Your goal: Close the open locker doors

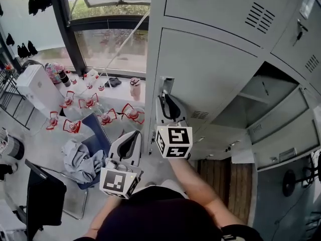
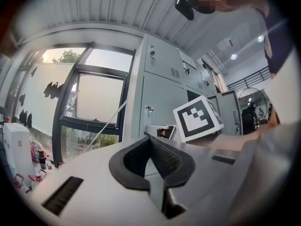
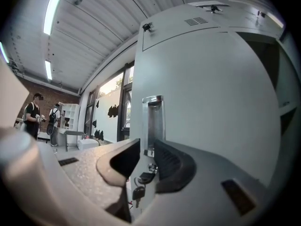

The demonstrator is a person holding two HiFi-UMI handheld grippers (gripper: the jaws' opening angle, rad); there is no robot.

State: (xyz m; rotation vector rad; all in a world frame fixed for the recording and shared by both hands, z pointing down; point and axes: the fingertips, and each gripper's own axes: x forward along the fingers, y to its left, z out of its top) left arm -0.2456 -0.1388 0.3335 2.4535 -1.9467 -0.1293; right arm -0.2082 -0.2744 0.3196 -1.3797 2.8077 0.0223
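Facing locker door (image 3: pixel 216 102): right gripper (image 3: pixel 146 149), jaws released, handle (image 3: pixel 153 119) and key (image 3: pixel 138 193) between them.
Left gripper (image 2: pixel 150 142): jaws clenched together, empty.
Open locker (image 1: pixel 263 97): beside that door.

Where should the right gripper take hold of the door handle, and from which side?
Probably its window-side rim: the handle is a tall recessed pull by the window-side edge of the door. Come level, straight at the door face, with one jaw in the recess and the other round the edge, above the hanging keys.
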